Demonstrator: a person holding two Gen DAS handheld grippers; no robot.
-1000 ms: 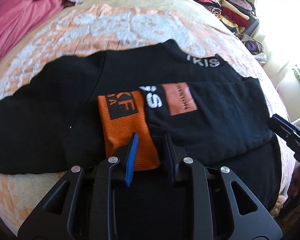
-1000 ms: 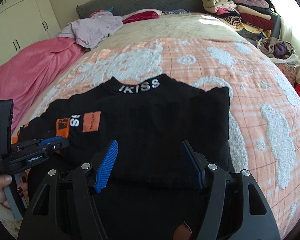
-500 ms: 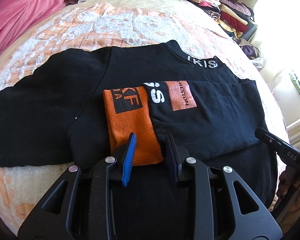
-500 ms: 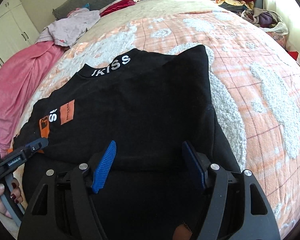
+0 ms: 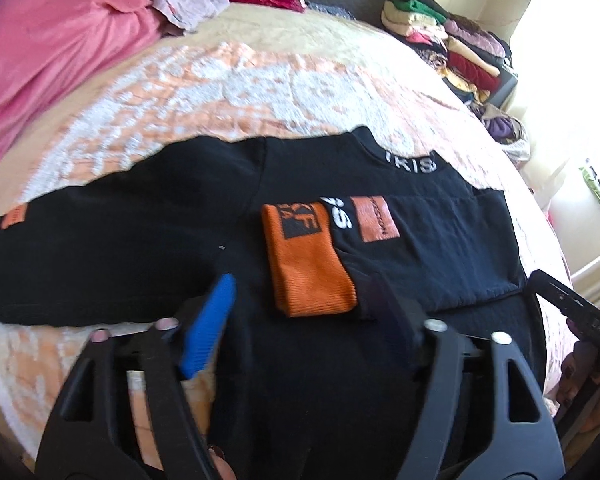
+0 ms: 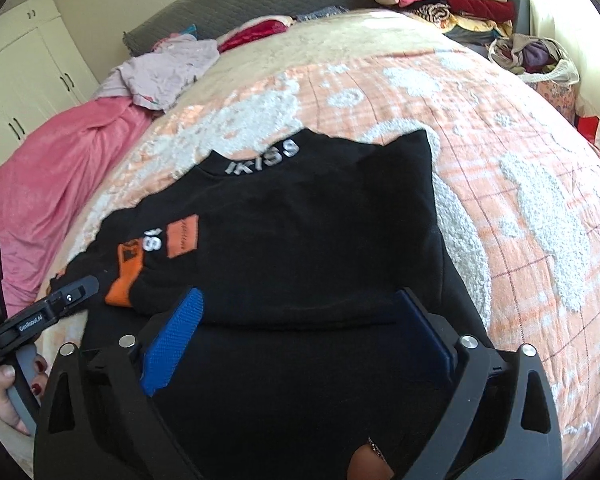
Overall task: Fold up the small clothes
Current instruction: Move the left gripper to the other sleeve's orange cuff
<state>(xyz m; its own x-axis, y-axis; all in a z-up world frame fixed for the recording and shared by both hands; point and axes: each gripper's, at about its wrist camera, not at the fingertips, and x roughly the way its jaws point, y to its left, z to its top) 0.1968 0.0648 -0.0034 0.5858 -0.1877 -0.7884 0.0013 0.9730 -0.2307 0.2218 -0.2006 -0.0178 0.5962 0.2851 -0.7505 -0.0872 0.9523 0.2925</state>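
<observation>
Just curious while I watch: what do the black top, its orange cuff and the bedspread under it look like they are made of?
Black top: probably a soft, matte knit; it drapes limp with no shine.
Orange cuff: ribbed knit, with fine parallel ridges showing.
Bedspread: seemingly tufted or fleecy fabric; raised, fuzzy white patches sit on a flat orange checked ground.

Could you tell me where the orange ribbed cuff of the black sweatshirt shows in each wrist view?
Left wrist view: the orange ribbed cuff lies just below centre, ahead of the open jaws.
Right wrist view: the cuff sits at the left, near the other gripper's tip.
Shared landmark: the white-lettered black collar.
</observation>
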